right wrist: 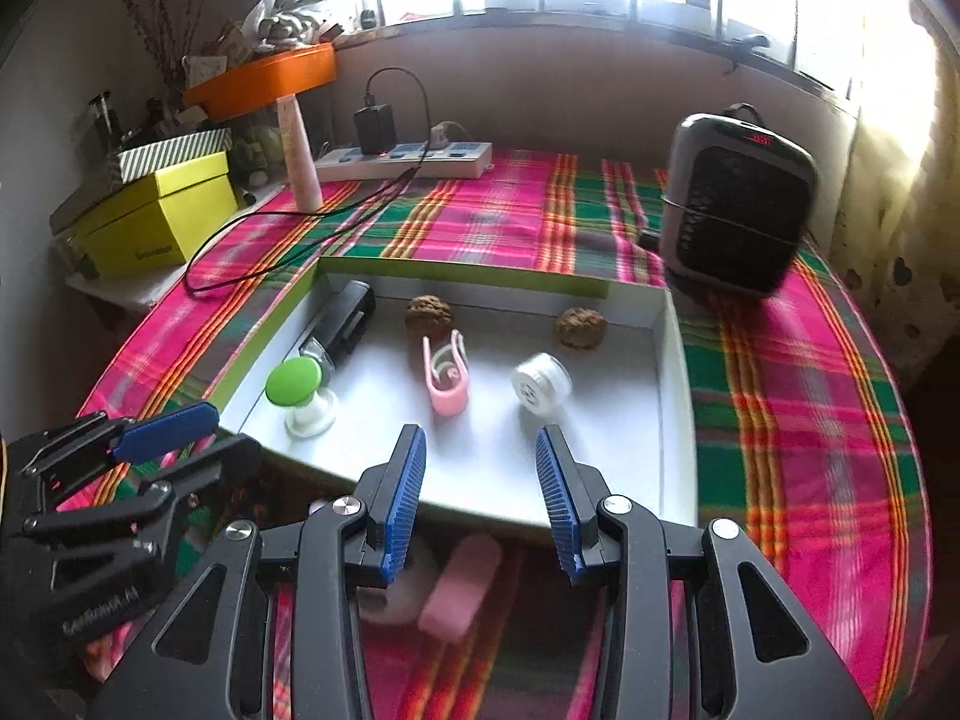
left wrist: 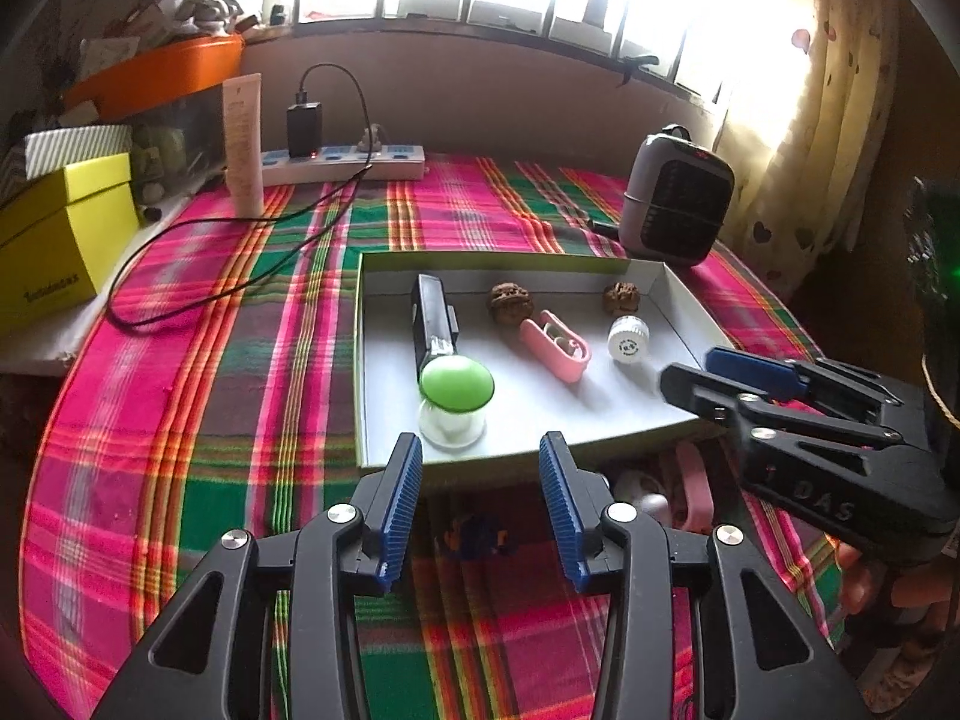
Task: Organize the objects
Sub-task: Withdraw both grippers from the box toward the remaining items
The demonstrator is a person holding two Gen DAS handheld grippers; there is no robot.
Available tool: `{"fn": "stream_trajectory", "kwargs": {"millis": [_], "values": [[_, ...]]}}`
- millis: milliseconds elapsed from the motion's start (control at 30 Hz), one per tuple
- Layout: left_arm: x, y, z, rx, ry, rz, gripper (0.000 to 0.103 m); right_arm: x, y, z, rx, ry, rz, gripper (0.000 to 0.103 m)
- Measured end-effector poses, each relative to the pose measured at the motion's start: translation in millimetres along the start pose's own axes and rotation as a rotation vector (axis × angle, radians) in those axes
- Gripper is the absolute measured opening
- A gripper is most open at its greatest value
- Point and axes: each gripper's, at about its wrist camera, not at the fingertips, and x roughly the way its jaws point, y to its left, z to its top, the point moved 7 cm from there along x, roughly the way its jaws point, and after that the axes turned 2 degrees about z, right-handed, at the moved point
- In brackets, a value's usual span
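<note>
A shallow white tray with a green rim (left wrist: 390, 261) (right wrist: 672, 360) lies on the plaid cloth. In it are a black device (left wrist: 431, 318) (right wrist: 345, 315), a green-capped stand (left wrist: 456, 387) (right wrist: 295, 382), a pink clip (left wrist: 555, 345) (right wrist: 447, 369), two walnuts (left wrist: 510, 298) (left wrist: 621, 295) (right wrist: 428, 312) (right wrist: 580, 327) and a white cap (left wrist: 628, 339) (right wrist: 540, 384). My left gripper (left wrist: 480, 474) is open and empty at the tray's near edge. My right gripper (right wrist: 480, 468) is open and empty over the near edge; it shows in the left wrist view (left wrist: 690, 375).
A pink block (right wrist: 461, 588) and a small blue item (left wrist: 477, 534) lie on the cloth below the grippers. A grey heater (left wrist: 675, 195) (right wrist: 735, 198) stands at the back right. A power strip (left wrist: 342, 162), cable, tube (left wrist: 243, 147) and yellow box (left wrist: 60, 240) are at the back left.
</note>
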Motion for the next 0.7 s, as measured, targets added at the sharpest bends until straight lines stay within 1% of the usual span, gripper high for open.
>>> {"fn": "stream_trajectory", "kwargs": {"millis": [400, 700], "values": [[-4.7, -9.4, -17.8, 0.012, 0.024, -0.038, 0.039, -15.9, -9.5, -25.4, 0.015, 0.000, -0.041, 0.040], [-1.0, -21.2, -25.8, 0.026, 0.051, -0.083, 0.039, -18.4, -11.2, -41.9, 0.028, 0.013, -0.031, 0.040]]}}
